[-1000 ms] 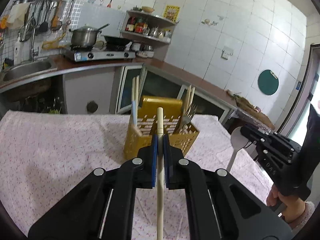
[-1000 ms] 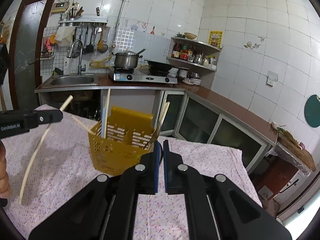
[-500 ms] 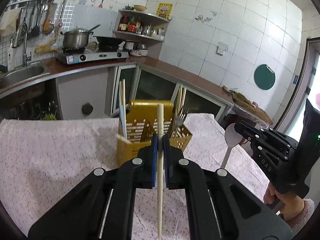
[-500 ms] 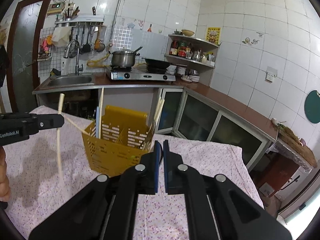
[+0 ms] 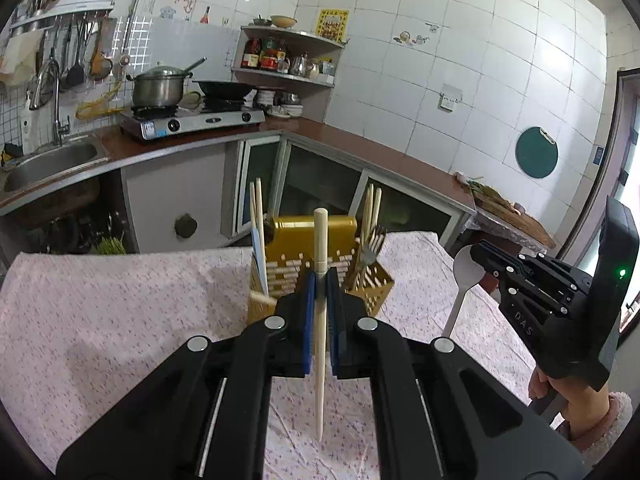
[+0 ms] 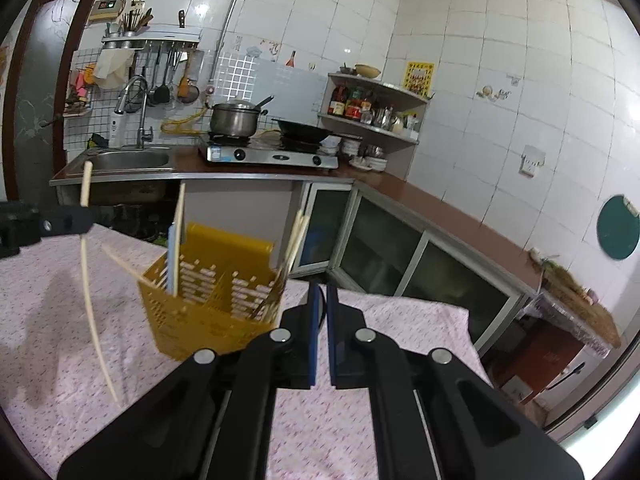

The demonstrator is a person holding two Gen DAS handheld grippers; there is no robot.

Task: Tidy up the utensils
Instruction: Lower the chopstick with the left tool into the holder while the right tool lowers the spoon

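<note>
My left gripper (image 5: 320,280) is shut on a pale wooden chopstick (image 5: 319,344), held upright above the table in front of a yellow slotted utensil caddy (image 5: 316,264). The caddy holds several chopsticks and a fork (image 5: 368,256). My right gripper (image 5: 476,254) is shut on a metal spoon (image 5: 462,276), bowl up, to the right of the caddy. In the right wrist view the right gripper (image 6: 322,292) has its pads nearly together with the spoon edge-on between them, the caddy (image 6: 208,300) stands ahead left, and the left gripper (image 6: 86,218) holds the chopstick (image 6: 90,304).
The table (image 5: 100,312) has a pink floral cloth. Behind it are a sink (image 5: 52,160), a gas stove with a pot (image 5: 160,88) and a brown counter (image 5: 400,160) along the tiled wall. The table's right edge is near my right hand.
The left gripper with the chopstick has moved closer to the caddy and turned the chopstick more upright. The right gripper with the spoon has drifted slightly.
</note>
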